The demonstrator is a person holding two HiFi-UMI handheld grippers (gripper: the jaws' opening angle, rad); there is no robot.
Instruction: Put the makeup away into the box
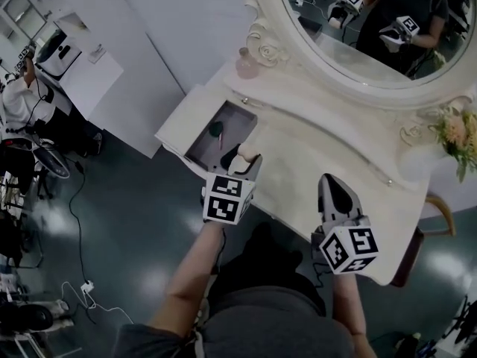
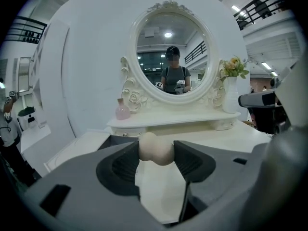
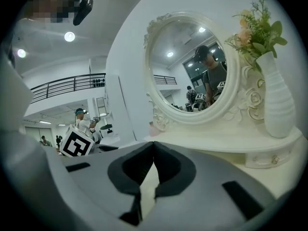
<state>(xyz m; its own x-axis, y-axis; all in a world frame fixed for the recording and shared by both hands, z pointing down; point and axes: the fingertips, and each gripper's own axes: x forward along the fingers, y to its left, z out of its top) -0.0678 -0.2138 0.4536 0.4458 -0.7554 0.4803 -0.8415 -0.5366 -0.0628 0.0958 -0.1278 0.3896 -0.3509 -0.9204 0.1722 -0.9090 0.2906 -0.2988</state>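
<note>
A beige egg-shaped makeup sponge [image 1: 249,152] [image 2: 155,148] sits between the pads of my left gripper [image 1: 244,158] [image 2: 156,154], which is shut on it. The gripper hovers just right of the open box [image 1: 200,145], a grey-lined drawer at the left end of the cream dressing table [image 1: 298,162]. A dark green round item with a pink stick [image 1: 217,130] lies inside the box. My right gripper [image 1: 332,182] [image 3: 153,150] is over the table's front edge with its jaws touching and nothing between them.
A pink bottle [image 1: 247,64] [image 2: 122,110] stands on the shelf under the oval mirror [image 1: 358,21]. A white vase of flowers [image 1: 456,136] [image 3: 276,90] is at the right end. A wooden chair [image 1: 441,216] is beyond the table's right side. Cables [image 1: 78,222] lie on the floor at left.
</note>
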